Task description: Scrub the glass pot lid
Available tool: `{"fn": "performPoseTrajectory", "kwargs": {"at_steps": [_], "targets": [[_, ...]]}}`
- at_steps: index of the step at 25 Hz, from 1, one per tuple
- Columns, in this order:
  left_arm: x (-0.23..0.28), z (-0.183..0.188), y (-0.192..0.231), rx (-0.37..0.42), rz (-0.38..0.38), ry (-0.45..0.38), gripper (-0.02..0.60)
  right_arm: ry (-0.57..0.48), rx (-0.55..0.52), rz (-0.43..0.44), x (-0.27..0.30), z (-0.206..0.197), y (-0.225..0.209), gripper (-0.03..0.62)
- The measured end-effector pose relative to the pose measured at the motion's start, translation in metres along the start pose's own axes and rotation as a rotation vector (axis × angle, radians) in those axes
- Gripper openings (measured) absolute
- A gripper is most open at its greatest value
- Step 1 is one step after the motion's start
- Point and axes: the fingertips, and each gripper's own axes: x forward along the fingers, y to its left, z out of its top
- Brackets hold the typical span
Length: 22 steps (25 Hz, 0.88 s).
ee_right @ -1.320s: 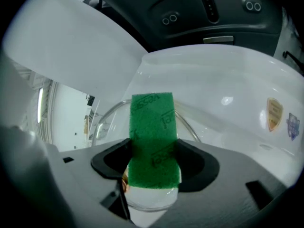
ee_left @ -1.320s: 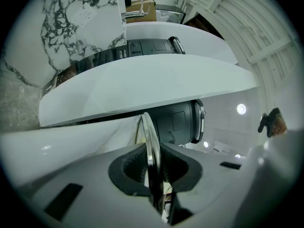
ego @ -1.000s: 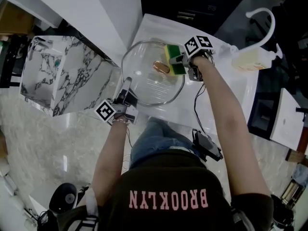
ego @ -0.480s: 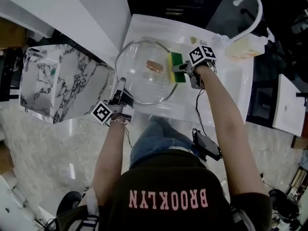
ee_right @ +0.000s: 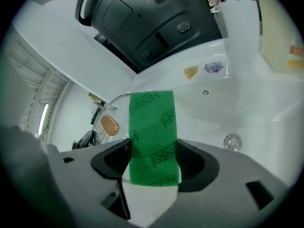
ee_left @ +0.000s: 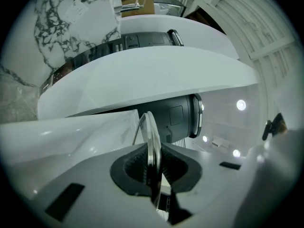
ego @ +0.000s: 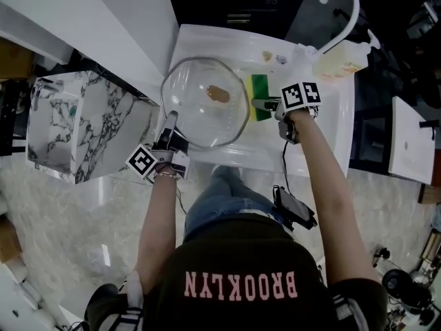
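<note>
Round clear glass pot lid [ego: 200, 123] in the white sink basin [ego: 324, 126].
Left hand-held gripper [ego: 170, 124] clamps its near rim; right hand-held gripper [ego: 265, 104] pinches a green sponge [ego: 260, 92] just right of it; white curved tap [ego: 342, 5] far right.

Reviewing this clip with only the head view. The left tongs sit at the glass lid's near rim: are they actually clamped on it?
Observer: Yes. The left gripper view shows the left tongs shut on the glass lid, its rim running between them.
Operator: And the right tongs, how do they hold the sponge?
Observer: The right tongs pinch the sponge across its width, with the green scouring face towards that camera.
</note>
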Motion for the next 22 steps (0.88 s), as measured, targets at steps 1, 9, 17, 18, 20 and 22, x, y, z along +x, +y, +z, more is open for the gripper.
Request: {"fn": "performPoseTrajectory", "kwargs": {"at_steps": [1,9,17,18,20,22], "targets": [[0.003,-0.001,-0.007,0.03,-0.001,0.017,0.034,-0.046,-0.001,0.018,-0.009,0.003,0.007,0.282],[0.032,-0.022,-0.049,0.162,0.012,0.141,0.03,-0.374,-0.053,0.09,-0.067,0.004,0.049,0.282],[0.058,-0.047,-0.092,0.486,0.039,0.289,0.03,-0.539,-0.068,-0.043,-0.11,-0.006,0.042,0.282],[0.062,-0.051,-0.097,0.525,0.045,0.307,0.031,-0.556,-0.053,-0.038,-0.113,-0.008,0.042,0.282],[0.071,-0.06,-0.104,0.576,0.06,0.349,0.031,-0.582,-0.017,-0.021,-0.119,-0.014,0.04,0.282],[0.08,-0.068,-0.107,0.604,0.076,0.396,0.031,-0.594,0.02,-0.039,-0.124,-0.025,0.032,0.282]]}}
